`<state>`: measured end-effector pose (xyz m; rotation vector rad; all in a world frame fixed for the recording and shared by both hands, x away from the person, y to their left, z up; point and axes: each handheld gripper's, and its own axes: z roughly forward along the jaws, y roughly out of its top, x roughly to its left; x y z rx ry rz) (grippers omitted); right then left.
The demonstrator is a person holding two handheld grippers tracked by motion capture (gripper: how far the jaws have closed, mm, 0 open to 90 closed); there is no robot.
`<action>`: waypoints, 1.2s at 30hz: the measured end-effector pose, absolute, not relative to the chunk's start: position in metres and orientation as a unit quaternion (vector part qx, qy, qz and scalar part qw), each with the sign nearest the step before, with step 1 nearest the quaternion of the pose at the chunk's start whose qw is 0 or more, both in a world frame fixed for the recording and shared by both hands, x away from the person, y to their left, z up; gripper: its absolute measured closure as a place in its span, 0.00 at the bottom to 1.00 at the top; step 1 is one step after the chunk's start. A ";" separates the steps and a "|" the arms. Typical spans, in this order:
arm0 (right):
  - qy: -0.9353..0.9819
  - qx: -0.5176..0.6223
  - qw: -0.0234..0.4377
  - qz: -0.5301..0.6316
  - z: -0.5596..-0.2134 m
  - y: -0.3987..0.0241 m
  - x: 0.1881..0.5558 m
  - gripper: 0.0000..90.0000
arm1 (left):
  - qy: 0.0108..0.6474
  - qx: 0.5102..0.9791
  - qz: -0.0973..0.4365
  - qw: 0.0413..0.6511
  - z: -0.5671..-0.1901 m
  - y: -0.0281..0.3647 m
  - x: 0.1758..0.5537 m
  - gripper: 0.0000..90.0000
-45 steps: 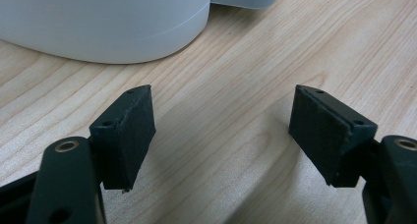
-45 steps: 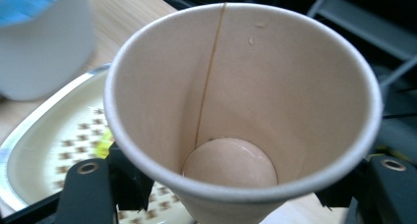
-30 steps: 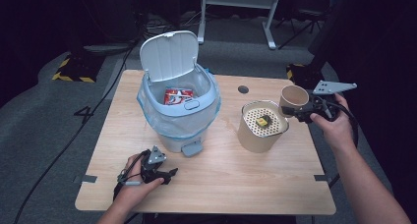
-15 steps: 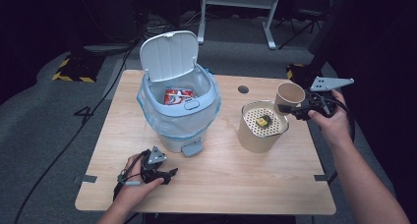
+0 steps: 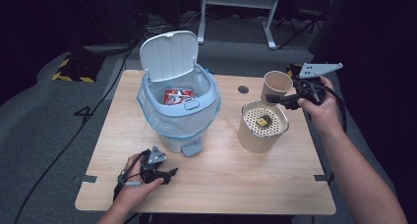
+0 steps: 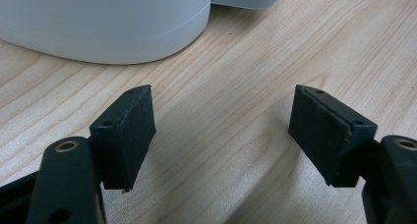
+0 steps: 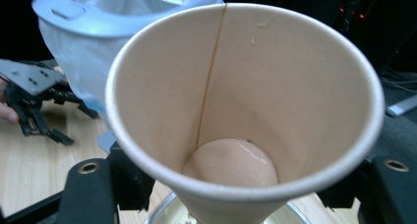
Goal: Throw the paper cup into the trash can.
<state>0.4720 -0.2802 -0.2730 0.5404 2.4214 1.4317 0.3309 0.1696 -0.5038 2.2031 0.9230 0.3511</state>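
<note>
A tan paper cup [image 5: 274, 82] hangs over the far right of the table, just above the rim of a beige canister [image 5: 255, 140]. My right gripper [image 5: 281, 100] is shut on the cup's lower wall. In the right gripper view the cup [image 7: 236, 101] is tipped toward the camera, and its wet bottom holds nothing. The canister has a perforated insert with a small yellow piece [image 5: 263, 121] on it. My left gripper [image 5: 164, 175] rests on the table near the front edge. Its jaws stand open over bare wood [image 6: 221, 130].
A light-blue pedal bin [image 5: 179, 121] with a raised lid [image 5: 169, 54] and a plastic liner stands mid-table, a red wrapper [image 5: 177, 96] inside. Its foot pedal [image 5: 191, 148] points toward my left gripper. A dark round grommet [image 5: 243, 89] lies behind the canister.
My right gripper has carried the paper cup up and to the left, closer over the canister. The left gripper has stayed where it was.
</note>
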 end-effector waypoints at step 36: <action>0.807 0.133 0.089 0.569 -0.239 -0.149 0.499 0.34 | 0.359 0.853 0.138 0.354 -0.504 0.169 0.331 0.29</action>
